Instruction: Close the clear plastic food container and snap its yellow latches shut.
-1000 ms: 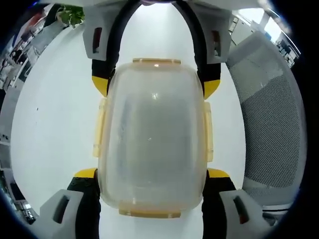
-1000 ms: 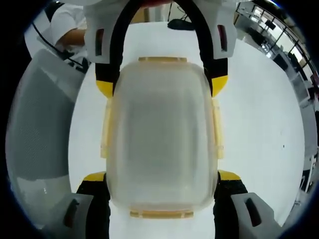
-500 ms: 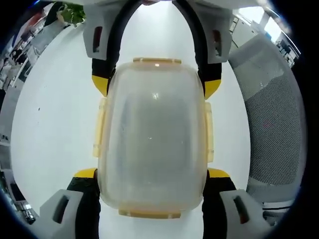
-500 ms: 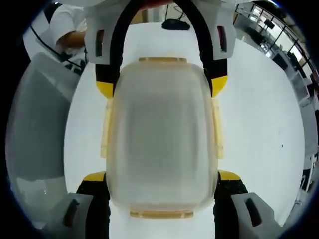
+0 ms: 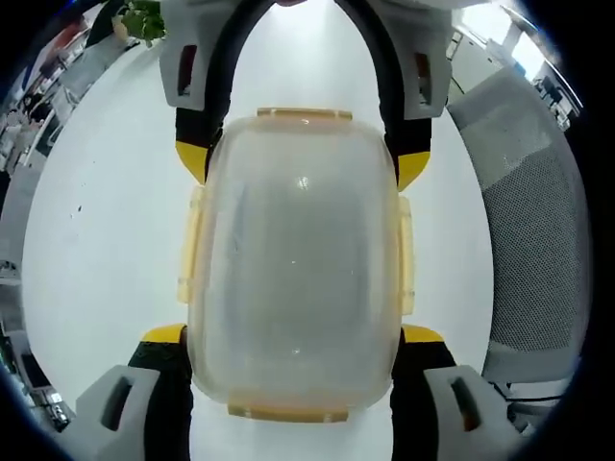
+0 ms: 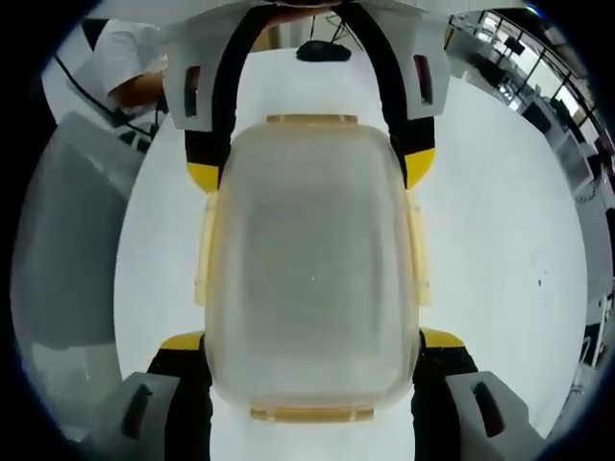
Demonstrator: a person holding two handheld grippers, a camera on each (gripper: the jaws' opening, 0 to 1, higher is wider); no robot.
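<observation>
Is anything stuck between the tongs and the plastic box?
Nothing visible. The box sits directly between the left tongs, and in the right gripper view the box sits between the right tongs with no gap showing.

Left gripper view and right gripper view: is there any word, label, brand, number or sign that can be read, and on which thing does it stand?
None: the clear container and its yellow latches show no readable print, nor does the white table.

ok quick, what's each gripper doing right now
Left gripper: shut on the clear container, one end.
Right gripper: shut on the same container, opposite end.
</observation>
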